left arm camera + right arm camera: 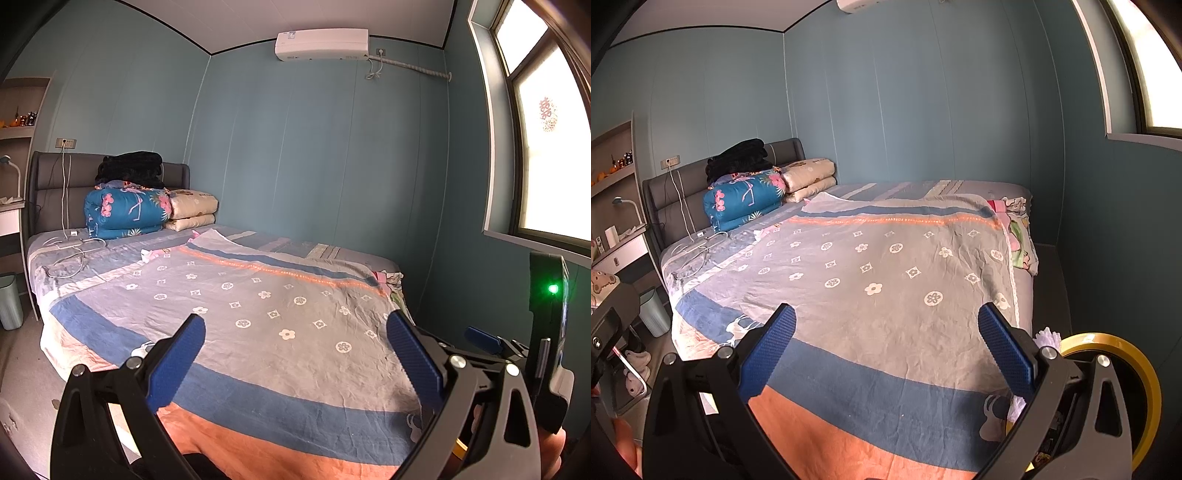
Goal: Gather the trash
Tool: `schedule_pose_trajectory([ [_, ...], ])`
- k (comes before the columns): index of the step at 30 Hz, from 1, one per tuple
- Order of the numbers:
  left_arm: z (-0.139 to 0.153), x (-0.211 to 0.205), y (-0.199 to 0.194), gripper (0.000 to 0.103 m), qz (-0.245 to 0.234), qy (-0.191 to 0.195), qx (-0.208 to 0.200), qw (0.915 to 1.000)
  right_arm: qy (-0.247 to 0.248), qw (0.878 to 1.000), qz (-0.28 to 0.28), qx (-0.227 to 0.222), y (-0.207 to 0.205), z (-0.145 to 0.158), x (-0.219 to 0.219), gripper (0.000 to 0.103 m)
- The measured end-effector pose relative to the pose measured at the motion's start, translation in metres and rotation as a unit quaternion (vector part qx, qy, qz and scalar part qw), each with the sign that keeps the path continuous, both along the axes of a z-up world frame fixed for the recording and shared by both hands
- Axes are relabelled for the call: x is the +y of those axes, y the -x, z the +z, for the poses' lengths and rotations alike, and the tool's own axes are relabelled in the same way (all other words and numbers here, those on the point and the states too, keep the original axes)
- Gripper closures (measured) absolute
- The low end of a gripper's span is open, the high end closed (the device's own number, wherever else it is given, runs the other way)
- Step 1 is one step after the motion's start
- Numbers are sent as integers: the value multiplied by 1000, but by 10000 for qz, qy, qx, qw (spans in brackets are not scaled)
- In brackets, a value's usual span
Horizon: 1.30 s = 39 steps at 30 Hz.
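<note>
Both pairs of blue-padded fingers stand spread wide with nothing between them: the left gripper (295, 354) and the right gripper (886, 350) each hover over the foot of a bed covered with a grey, blue and orange sheet printed with white flowers (258, 314), which fills the middle of both views. Teal panelled walls (314, 147) close the room, with a white air conditioner (321, 44) at the top centre of the left view and a bright window (546, 129) at the right edge.

At the bed's head, left of centre, a folded blue floral quilt (125, 210) lies against the grey padded headboard (55, 173), a black bundle of cloth (131, 170) on top and a folded cream quilt (192, 210) touching its right side. White charger cables (70, 254) trail from a wall socket onto the sheet.

Small crumpled white and pink scraps (149, 254) lie on the sheet just in front of the blue quilt; what they are cannot be told. A pale green ribbed wastebasket (10, 299) stands on the floor beside the bed at the left edge, its contents hidden. At the lower right of the right view, a yellow tape roll (1145, 387) sits behind the gripper frame.
</note>
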State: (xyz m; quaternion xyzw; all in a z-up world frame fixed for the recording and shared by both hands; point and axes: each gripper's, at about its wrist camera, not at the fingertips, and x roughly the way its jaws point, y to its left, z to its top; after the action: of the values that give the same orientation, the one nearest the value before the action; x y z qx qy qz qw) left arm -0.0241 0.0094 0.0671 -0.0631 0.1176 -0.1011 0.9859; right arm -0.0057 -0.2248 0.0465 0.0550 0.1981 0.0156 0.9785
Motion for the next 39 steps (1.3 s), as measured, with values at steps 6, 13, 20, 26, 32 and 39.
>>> schedule_pose_trajectory([
  [6, -1, 1, -1, 8, 16, -10, 11, 10000, -12, 10000, 10, 34, 1, -5, 0, 8],
  [13, -1, 1, -1, 8, -1, -12, 34, 10000, -11, 10000, 9, 63, 2, -9, 1, 8],
  [20, -1, 2, -2, 8, -5, -10, 52, 10000, 2, 10000, 0, 96, 6, -14, 5, 8],
  [26, -2, 3, -3, 8, -20, 15, 97, 9999, -4, 10000, 4, 97, 5, -13, 4, 8],
  [32, -3, 3, -4, 8, -28, 19, 116, 9999, -6, 9999, 8, 106, 1, -11, 2, 8],
  [39, -3, 3, -5, 8, -35, 12, 137, 9999, -13, 9999, -4, 114, 2, -13, 3, 8],
])
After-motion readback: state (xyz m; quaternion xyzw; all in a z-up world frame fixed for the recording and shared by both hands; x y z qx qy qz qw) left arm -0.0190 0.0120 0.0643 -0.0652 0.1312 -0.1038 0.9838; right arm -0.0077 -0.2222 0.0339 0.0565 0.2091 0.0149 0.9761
